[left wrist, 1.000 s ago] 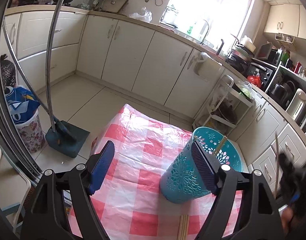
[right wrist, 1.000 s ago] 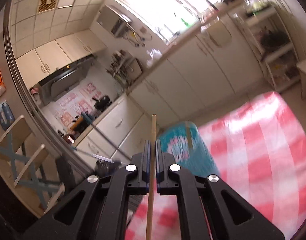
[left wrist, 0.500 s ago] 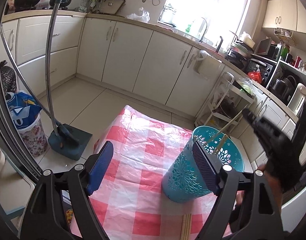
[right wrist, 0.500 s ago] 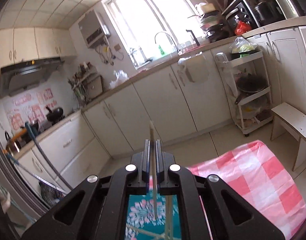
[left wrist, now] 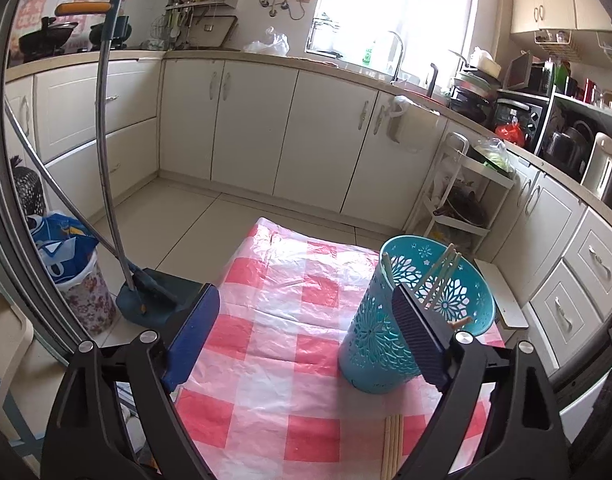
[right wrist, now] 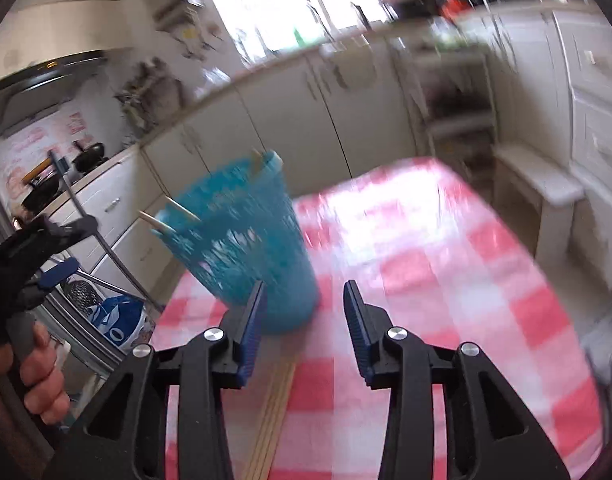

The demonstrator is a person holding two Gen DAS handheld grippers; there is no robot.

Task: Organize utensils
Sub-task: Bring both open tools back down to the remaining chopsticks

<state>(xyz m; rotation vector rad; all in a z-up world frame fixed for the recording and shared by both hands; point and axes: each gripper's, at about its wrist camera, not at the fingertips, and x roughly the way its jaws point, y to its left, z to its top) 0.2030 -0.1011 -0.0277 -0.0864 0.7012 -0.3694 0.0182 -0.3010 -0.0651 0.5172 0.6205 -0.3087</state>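
You see a teal holder (left wrist: 415, 312) with cut-out flower patterns at lower right, pale wooden chopsticks (left wrist: 441, 276) inside it. The tablecloth (left wrist: 286, 320) is checked red, pink and white. Both grippers are black with blue pads (right wrist: 252, 332). The cabinets (left wrist: 250, 120) across the top are cream.

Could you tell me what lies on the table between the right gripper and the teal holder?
In the right wrist view, only the checked tablecloth and loose chopsticks lie between the right gripper and the teal holder.
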